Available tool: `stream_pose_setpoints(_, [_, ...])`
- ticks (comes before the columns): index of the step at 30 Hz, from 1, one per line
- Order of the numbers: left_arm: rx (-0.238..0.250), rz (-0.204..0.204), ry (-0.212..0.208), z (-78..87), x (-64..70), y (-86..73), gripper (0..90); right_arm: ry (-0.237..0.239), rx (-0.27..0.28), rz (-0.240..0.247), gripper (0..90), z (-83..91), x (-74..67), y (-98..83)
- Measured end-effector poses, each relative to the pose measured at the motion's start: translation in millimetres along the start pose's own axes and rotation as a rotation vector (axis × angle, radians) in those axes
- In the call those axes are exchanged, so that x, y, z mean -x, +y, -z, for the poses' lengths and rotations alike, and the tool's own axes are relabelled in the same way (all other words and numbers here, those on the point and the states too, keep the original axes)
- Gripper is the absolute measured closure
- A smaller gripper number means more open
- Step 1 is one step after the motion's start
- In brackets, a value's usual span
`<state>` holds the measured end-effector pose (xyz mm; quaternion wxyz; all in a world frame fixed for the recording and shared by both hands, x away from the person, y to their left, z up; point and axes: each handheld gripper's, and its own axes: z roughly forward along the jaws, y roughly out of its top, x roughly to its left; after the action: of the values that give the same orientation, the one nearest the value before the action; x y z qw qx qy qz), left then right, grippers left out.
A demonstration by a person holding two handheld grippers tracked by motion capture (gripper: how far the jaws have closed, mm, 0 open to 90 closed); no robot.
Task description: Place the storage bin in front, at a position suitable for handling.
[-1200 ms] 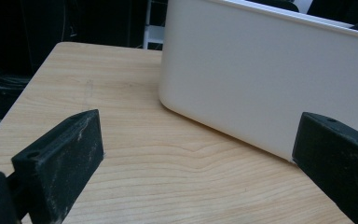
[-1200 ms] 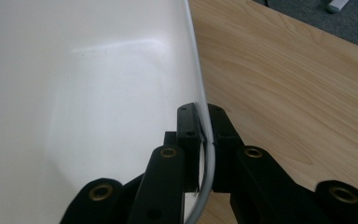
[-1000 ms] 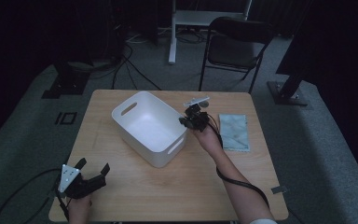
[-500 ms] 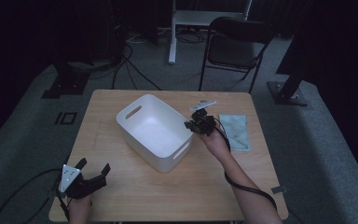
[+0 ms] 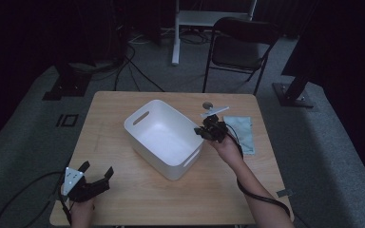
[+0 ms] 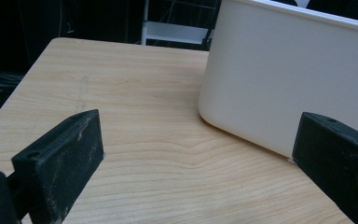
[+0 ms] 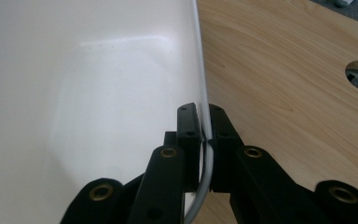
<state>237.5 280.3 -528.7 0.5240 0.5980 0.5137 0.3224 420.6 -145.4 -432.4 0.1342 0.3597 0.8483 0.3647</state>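
A white plastic bin [image 5: 164,137] with cut-out handles stands slanted on the middle of the wooden table [image 5: 123,190]. My right gripper [image 5: 205,131] is shut on the bin's right rim [image 7: 204,119]; one jaw is inside the wall and the other outside. My left gripper [image 5: 95,171] rests at the table's near left corner, open and empty, its fingers [image 6: 63,154] wide apart. It faces the bin's outer wall [image 6: 284,79] from a short distance.
A pale blue cloth [image 5: 241,133] lies flat on the table right of the bin. A round cable hole [image 5: 207,105] sits near the far edge. Behind the table stand a folding chair [image 5: 240,47] and a white stand [image 5: 204,19]; cables run over the floor.
My right gripper has dragged the bin by its rim toward the right and slightly nearer, turning it a little. My left gripper has stayed in place.
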Motion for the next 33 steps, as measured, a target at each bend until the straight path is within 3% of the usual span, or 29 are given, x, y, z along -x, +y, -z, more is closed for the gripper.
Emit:
stream_pose_setpoints(9, [0.005, 0.009, -0.004, 0.0, 0.3, -0.4, 2.3, 0.000, 0.000, 0.001, 85.7, 9.8, 1.8, -9.8])
stream_pose_setpoints(11, [-0.006, -0.015, -0.001, -0.8, 1.0, -0.9, 2.3, 0.000, -0.002, 0.007, 85.7, 13.8, 2.6, -13.6])
stream_pose_setpoints(21, [-0.036, -0.027, -0.043, -4.6, 5.6, -2.5, 2.3, 0.000, -0.005, 0.014, 85.6, 26.5, 4.2, -25.9])
stream_pose_setpoints(33, [0.003, 0.013, -0.087, -4.5, 10.3, -1.9, 2.2, 0.009, 0.003, 0.014, 85.5, 41.6, -1.4, -42.4])
